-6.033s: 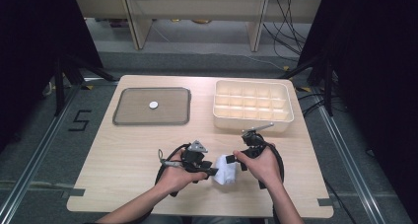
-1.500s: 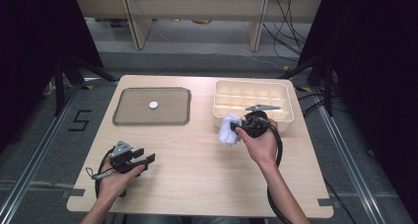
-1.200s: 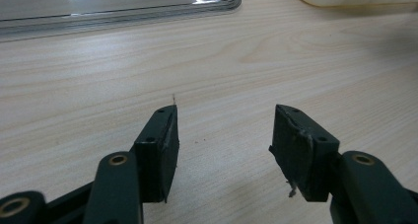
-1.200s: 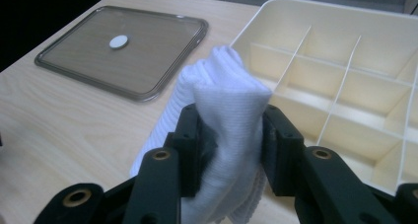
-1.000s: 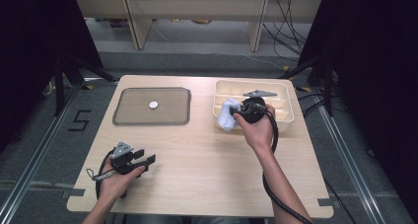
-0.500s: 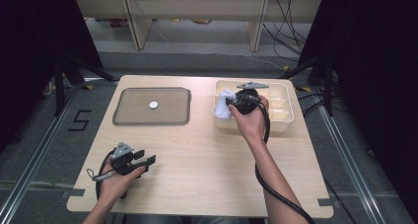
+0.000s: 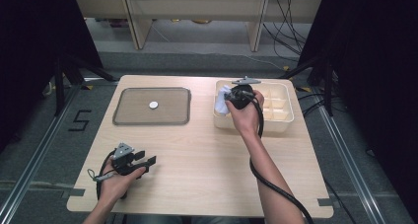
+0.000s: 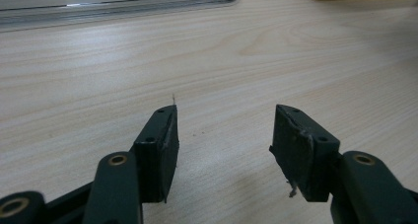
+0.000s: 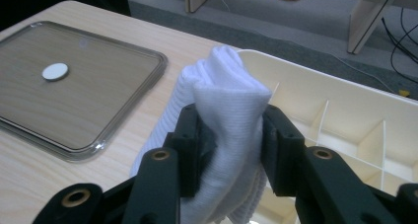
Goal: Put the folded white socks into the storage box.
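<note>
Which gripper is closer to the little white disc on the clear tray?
The right gripper. It hangs at the divided box's near-left corner, gripping a white cloth, across a bare gap from the white disc. The left gripper rests open at the table's near edge, farther off.

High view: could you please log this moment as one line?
right claw: shut on white sock | over divided box | left claw: open, on table

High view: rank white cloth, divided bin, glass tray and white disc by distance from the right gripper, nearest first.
From the right gripper:
1. White cloth, pinched between its jaws.
2. Divided bin, right under the gripper, at the bin's left end.
3. Glass tray, across the table to the left.
4. White disc, mid-tray, past the tray's near edge.
</note>
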Motion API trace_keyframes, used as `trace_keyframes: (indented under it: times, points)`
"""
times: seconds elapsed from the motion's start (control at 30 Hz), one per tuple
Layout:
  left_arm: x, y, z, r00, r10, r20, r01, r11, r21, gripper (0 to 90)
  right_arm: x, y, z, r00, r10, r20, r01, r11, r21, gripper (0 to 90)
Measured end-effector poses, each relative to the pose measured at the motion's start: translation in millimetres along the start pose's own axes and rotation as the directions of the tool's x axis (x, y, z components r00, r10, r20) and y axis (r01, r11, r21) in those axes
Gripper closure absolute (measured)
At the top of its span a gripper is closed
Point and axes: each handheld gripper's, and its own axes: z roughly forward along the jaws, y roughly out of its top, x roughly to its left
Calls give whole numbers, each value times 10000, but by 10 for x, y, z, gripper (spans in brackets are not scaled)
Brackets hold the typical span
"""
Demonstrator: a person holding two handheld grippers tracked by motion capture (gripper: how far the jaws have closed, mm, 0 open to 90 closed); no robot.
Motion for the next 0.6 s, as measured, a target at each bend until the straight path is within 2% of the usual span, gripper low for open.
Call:
trace_keyframes:
  times: [0.07, 0.17, 0.2, 0.3, 0.33, 0.6]
  points:
    - [1, 0, -1, 10000, -1, -15, 1, 10000, 13, 432, 2, -5, 32, 9999, -72, 115, 72, 10000, 63, 646]
    - [1, -6, 3, 10000, 1, 26, -1, 10000, 31, 431, 0, -9, 81, 9984, -492, 293, 489, 9988, 91, 646]
    - [4, -11, 9, 9999, -25, 119, 26, 10000, -17, 432, 12, -7, 104, 9983, -480, 338, 480, 9988, 15, 646]
    - [-1, -16, 14, 9999, -45, 133, 45, 10000, -6, 431, 34, -1, 110, 9991, -312, 301, 305, 9993, 237, 646]
    - [1, -16, 11, 9999, -21, 129, 21, 10000, 30, 431, 19, -3, 133, 9978, -589, 319, 582, 9980, 226, 646]
    - [1, -20, 10, 10000, -37, 61, 36, 10000, 70, 430, 34, -9, 210, 9987, -486, 180, 476, 9975, 521, 646]
